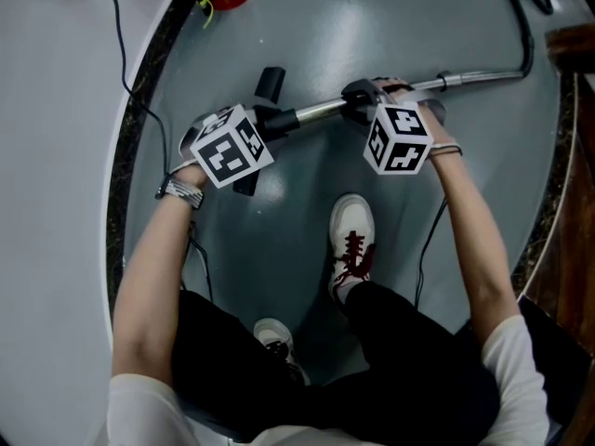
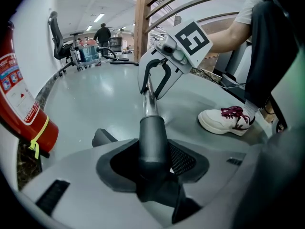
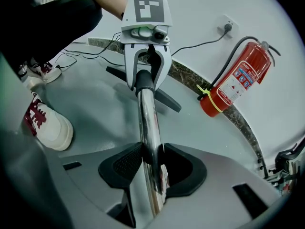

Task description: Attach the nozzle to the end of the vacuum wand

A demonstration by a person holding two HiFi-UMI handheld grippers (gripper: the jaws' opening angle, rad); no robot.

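The chrome vacuum wand (image 1: 321, 110) runs level above the grey floor, left to right. My left gripper (image 1: 265, 124) is shut on the dark grey neck of the black nozzle (image 1: 249, 179), whose flat head hangs crosswise below. In the left gripper view the neck (image 2: 152, 137) sits between the pads of the left gripper (image 2: 152, 161), and the wand (image 2: 150, 104) leads on to the right gripper (image 2: 155, 82). My right gripper (image 1: 367, 96) is shut on the wand (image 3: 148, 123), pads tight on the tube. The wand's end meets the nozzle collar (image 3: 145, 80) at the left gripper (image 3: 145, 68).
A red fire extinguisher (image 3: 236, 85) stands against the curved white wall (image 1: 56, 156). The person's white shoes (image 1: 351, 240) stand just below the wand. A black cable (image 1: 121, 35) trails along the wall. Far off are an office chair (image 2: 59, 46) and a person (image 2: 102, 35).
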